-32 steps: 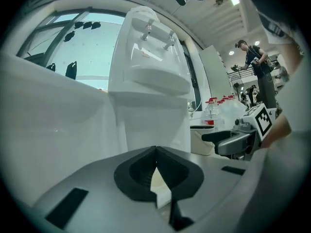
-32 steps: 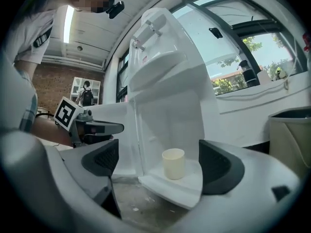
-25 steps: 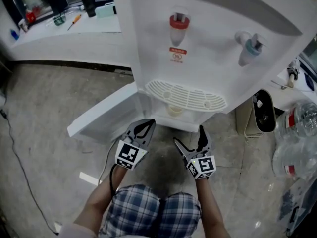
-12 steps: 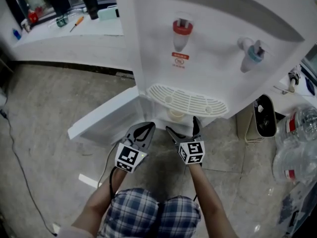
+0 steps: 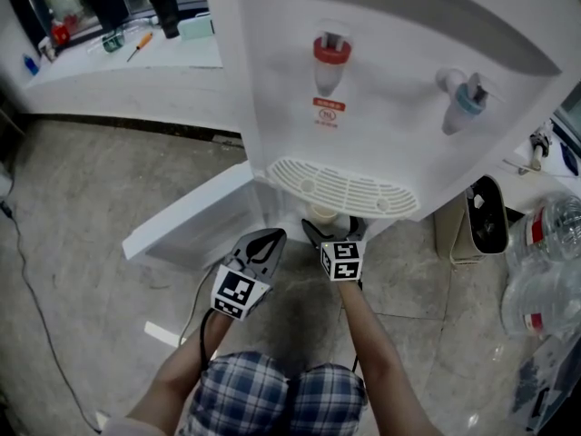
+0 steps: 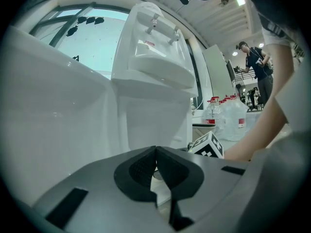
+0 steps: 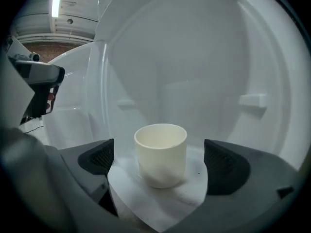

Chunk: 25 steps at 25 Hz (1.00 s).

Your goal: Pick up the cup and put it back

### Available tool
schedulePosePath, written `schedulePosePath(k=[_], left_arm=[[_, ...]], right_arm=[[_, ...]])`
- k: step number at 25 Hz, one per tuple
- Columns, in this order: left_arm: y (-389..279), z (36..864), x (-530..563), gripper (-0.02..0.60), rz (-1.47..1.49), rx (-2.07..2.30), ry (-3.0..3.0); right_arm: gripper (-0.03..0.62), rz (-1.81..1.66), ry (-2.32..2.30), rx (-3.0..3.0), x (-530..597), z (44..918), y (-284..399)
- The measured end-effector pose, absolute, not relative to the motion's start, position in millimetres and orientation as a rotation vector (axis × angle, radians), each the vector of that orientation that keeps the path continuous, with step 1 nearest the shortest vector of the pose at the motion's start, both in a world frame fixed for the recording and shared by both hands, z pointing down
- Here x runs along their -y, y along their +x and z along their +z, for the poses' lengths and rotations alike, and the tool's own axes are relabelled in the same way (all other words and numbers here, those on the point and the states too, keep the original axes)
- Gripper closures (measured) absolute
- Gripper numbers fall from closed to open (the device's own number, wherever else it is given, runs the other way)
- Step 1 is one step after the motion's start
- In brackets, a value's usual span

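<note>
Cup (image 7: 161, 154) is seen standing upright on a white shelf inside the water dispenser (image 5: 381, 89), under the drip tray (image 5: 343, 187). It is set between the wide-spread fingers of the right gripper (image 5: 334, 229), which have just been opened more, and it is not touched by them. The left gripper (image 6: 156, 152) is held beside it, fingers pressed together, with nothing pinched, it seems.

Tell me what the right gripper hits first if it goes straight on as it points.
Most likely the cup, upright in the dispenser's lower compartment. The right gripper has just been opening its jaws; they stand wide, the cup centred in their gap, untouched.
</note>
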<state>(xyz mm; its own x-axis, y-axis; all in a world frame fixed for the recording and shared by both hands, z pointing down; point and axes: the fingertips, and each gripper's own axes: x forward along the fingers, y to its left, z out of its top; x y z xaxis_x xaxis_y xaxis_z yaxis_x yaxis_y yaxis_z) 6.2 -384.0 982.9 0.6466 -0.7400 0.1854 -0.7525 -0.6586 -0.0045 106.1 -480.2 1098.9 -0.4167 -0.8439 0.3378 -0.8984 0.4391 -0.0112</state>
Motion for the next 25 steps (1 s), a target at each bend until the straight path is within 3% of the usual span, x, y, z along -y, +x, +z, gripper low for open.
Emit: schedulePosePath(k=[11, 12, 15, 25], left_arm=[[0, 983, 382, 0.557, 0.263, 1.269, 2.779], [0, 983, 381, 0.557, 0.262, 1.267, 2.78], [-1, 983, 379, 0.557, 0.263, 1.262, 2.784], [-4, 983, 378, 0.557, 0.262, 1.271, 2.781]], right_arm=[[0.033, 0.363, 1.463, 2.345, 497, 1125, 98], [0.045, 0.372, 1.459, 2.335, 498, 1127, 98], [0.183, 0.376, 1.466, 2.309, 501, 1129, 101], [0.191, 0.356, 1.473, 2.306, 500, 1127, 102]])
